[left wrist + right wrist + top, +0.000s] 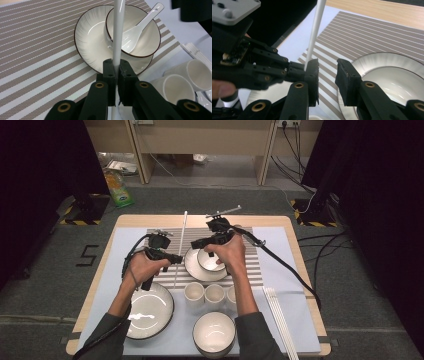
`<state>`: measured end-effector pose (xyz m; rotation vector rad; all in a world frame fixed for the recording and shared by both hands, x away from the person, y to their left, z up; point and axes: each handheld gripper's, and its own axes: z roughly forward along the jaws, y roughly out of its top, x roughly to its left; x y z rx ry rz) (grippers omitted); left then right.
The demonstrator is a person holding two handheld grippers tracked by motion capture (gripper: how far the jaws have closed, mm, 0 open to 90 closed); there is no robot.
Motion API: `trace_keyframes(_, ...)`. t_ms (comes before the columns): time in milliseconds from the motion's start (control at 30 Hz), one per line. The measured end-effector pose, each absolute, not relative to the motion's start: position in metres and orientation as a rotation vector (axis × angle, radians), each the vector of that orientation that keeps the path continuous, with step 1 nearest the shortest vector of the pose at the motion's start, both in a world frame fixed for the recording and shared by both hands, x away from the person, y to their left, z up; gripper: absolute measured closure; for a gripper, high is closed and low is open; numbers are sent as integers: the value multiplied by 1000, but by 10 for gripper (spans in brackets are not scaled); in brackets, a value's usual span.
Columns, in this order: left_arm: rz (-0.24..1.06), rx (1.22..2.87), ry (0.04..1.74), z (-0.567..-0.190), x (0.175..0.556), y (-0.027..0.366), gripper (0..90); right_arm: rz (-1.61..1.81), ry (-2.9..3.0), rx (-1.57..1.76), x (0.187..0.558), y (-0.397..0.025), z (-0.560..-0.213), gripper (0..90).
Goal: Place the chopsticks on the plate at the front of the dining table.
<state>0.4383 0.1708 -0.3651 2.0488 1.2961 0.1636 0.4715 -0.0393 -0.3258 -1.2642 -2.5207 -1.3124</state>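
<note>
A long white chopstick [182,240] [118,30] [315,27] stands tilted over the striped placemat [270,265], with my left gripper [176,258] [115,67] shut on its lower part. Just right of it, my right gripper [195,244] [327,68] is open, its jaws close to the chopstick and to the left gripper [294,68], with nothing between them. Beyond lies a white plate [192,266] [87,37] [387,60] carrying a small bowl [210,261] [150,47]. A white spoon [140,25] rests in the bowl.
Three white cups [194,292] [175,86] stand in a row in front of the placemat. A large plate [150,312] sits at front left, a bowl [214,332] at front centre. Several white chopsticks [280,320] [197,52] lie along the right side.
</note>
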Motion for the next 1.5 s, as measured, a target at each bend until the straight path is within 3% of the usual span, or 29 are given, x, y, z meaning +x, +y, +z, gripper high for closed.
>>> trace_keyframes(967,119,2063,1406,-404,473,152,850,-1167,-2674,-1427,436,-168,-352,700)
trace_keyframes(1500,65,2030,1476,-430,495,147,849,-1105,-2702,-1479,425,-199,-372,684)
